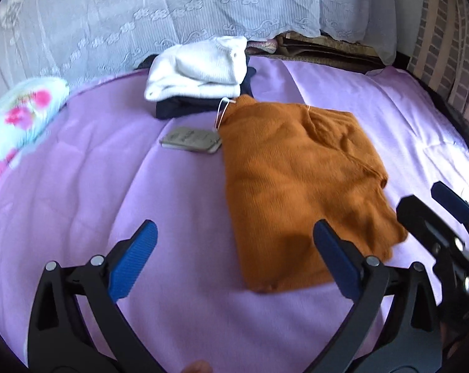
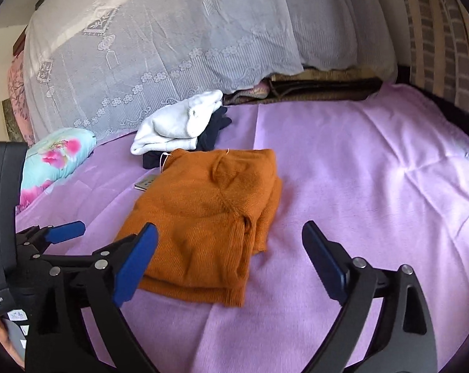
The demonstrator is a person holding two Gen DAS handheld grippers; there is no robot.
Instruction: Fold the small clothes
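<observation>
The orange knit sweater [image 1: 305, 186] lies folded on the lilac bedsheet [image 1: 79, 186], its long axis running from my near side away toward the collar end, which points at the folded pile behind it. It's a compact rectangle, layers stacked at the near hem, a sleeve seam slanting across the top, and a grey hang tag [image 1: 189, 140] on a white string lying just beside the collar. Behind, a white garment [image 1: 200, 68] sits on a dark navy one [image 1: 184, 107].

My left gripper [image 1: 234, 261] hovers low at the sweater's near edge, jaws spread wide, empty. My right gripper [image 2: 231, 264] hangs at the near hem too, equally wide, gripping nothing. A floral pillow [image 2: 54, 158] rests far left.
</observation>
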